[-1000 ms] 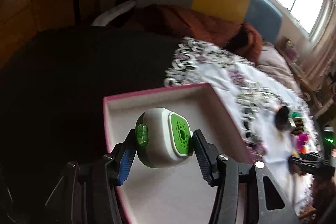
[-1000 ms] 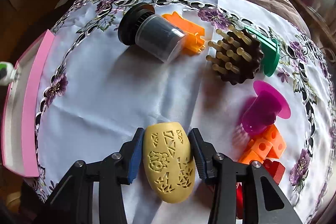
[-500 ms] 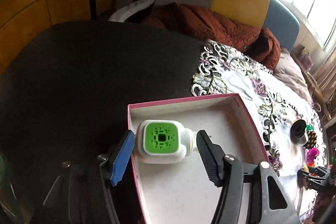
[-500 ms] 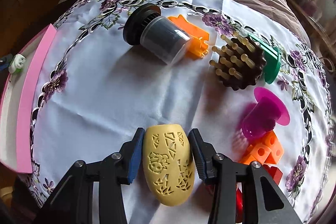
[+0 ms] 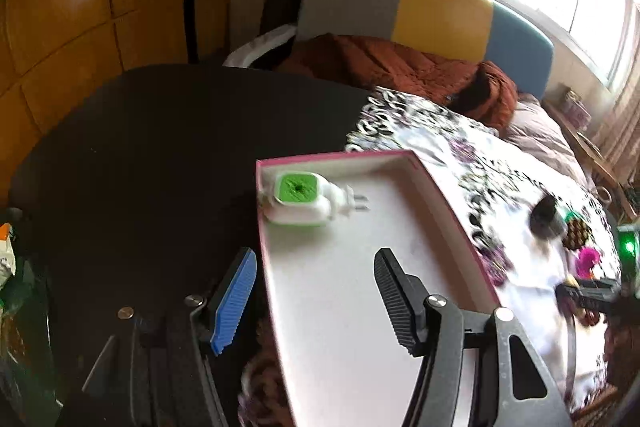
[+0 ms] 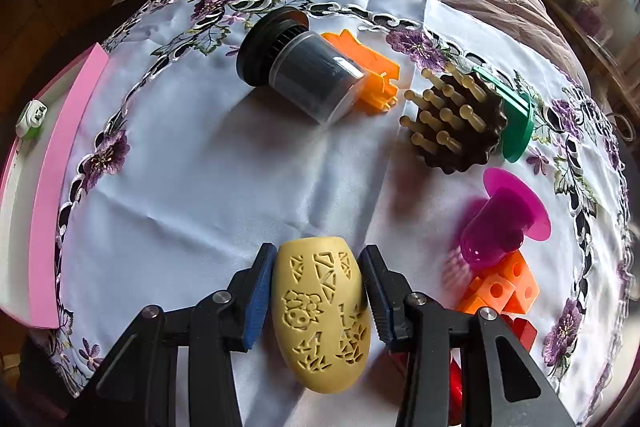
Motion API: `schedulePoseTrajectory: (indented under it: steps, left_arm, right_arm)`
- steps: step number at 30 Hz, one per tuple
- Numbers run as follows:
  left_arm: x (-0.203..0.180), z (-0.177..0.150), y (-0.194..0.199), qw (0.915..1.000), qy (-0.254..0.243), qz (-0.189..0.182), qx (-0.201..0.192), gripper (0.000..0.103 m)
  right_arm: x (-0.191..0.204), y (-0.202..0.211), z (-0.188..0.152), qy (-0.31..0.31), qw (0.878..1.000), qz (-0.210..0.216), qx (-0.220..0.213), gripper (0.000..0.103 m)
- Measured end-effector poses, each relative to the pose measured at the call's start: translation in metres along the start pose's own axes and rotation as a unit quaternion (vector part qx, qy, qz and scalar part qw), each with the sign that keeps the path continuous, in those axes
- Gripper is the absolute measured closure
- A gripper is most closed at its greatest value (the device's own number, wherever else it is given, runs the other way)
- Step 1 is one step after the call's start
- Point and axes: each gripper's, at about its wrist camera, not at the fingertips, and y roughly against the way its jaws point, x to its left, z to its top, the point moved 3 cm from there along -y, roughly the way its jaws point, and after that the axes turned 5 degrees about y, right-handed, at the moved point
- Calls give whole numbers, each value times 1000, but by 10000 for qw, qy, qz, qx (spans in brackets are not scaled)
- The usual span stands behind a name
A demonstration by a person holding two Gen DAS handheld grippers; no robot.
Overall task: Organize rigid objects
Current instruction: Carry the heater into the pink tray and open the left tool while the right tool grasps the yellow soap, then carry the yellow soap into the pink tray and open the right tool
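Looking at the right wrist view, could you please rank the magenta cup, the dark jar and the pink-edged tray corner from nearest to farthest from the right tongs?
From the right tongs, which grip the yellow egg-shaped piece:
1. Magenta cup, lying on its side just to the right.
2. Dark jar, lying on its side farther up the cloth, near the middle.
3. Pink-edged tray, its far corner at the left edge of the view.

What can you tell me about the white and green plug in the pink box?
The plug looks like smooth white plastic, rounded, with a green perforated square face turned upward. Two metal prongs stick out sideways toward the box middle. It lies on its side in the far corner of the pink box, near the walls. Nothing grips it.
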Motion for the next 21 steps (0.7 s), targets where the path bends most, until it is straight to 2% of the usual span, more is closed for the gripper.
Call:
schedulePoseTrajectory:
  steps: [9, 21]
  left_arm:
    - [-32, -16, 28, 9991, -378, -69, -177, 41]
    - [-27, -26, 31, 9994, -330, -16, -110, 41]
  right_arm:
    - [-5, -1, -2, -101, 9999, 29, -3, 58]
    - [7, -2, -3, 110, 9997, -204, -75, 59]
